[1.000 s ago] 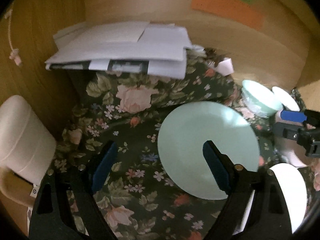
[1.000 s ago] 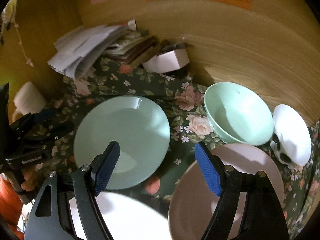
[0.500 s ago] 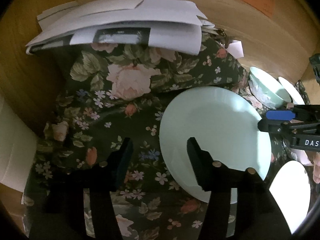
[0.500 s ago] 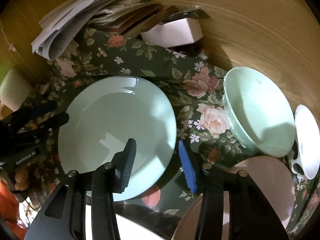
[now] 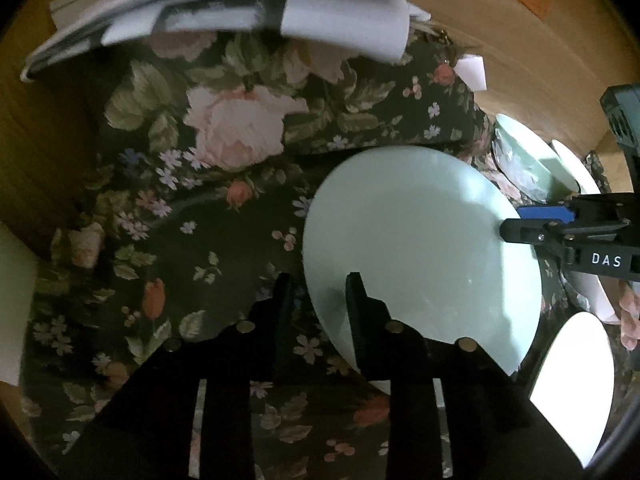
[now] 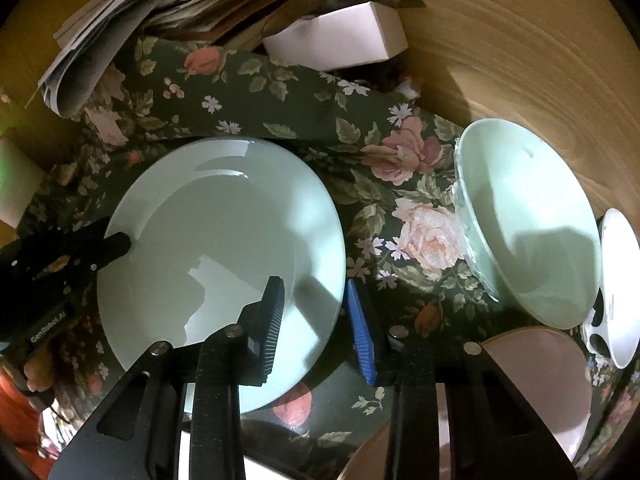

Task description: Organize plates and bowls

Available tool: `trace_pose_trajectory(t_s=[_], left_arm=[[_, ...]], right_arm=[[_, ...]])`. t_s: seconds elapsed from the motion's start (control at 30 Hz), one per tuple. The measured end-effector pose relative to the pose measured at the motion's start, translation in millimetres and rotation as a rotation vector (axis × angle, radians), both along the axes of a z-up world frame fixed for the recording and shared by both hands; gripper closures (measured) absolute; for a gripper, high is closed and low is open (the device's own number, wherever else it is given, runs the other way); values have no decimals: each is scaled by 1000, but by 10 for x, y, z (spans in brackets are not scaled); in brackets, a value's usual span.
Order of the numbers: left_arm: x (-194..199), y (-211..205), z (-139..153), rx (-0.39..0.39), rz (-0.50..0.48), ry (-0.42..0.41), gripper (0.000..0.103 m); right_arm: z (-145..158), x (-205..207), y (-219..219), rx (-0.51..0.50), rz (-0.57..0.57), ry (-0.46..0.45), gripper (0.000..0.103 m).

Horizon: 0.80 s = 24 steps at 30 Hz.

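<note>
A pale green plate (image 5: 420, 248) (image 6: 224, 248) lies on the floral cloth. My left gripper (image 5: 318, 292) straddles its left rim, one finger over the plate and one outside, jaws narrowed with a gap. My right gripper (image 6: 316, 304) straddles the plate's right rim the same way, blue pads close to the rim. A pale green bowl (image 6: 528, 224) (image 5: 532, 168) stands to the right. A small white bowl (image 6: 620, 284) stands beyond it. A pinkish plate (image 6: 532, 392) lies at lower right. A white plate (image 5: 572, 384) lies near the bottom.
A stack of papers (image 5: 224, 4) (image 6: 104, 40) lies at the back left, with a white box (image 6: 340, 40) beside it. A wooden wall (image 6: 500, 40) closes the back. A cream object (image 5: 12, 304) stands at the far left.
Both grippers have moved in and down onto opposite rims of the green plate, and their jaws have narrowed from wide open.
</note>
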<state>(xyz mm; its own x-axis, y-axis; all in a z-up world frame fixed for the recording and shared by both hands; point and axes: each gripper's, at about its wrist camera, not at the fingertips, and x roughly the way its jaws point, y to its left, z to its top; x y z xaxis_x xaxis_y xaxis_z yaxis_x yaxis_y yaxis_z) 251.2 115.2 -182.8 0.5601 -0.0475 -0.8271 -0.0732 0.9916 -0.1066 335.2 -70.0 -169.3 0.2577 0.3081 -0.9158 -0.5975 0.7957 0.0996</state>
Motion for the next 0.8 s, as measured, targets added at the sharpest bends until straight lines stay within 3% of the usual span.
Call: trace_pose_trajectory(t_s=[0.2,0.5,0.8], left_arm=[[59,-96,-45,-1,-27,6,78],[42,-125,-41,6,-22,8,78],[-157,113,14,43,38,-3,78]], right_arm=[[-60,15,129,-62,20,1,72],[28,-40,77,-12,31,-16,73],[9,-294,445,31,88,18,74]])
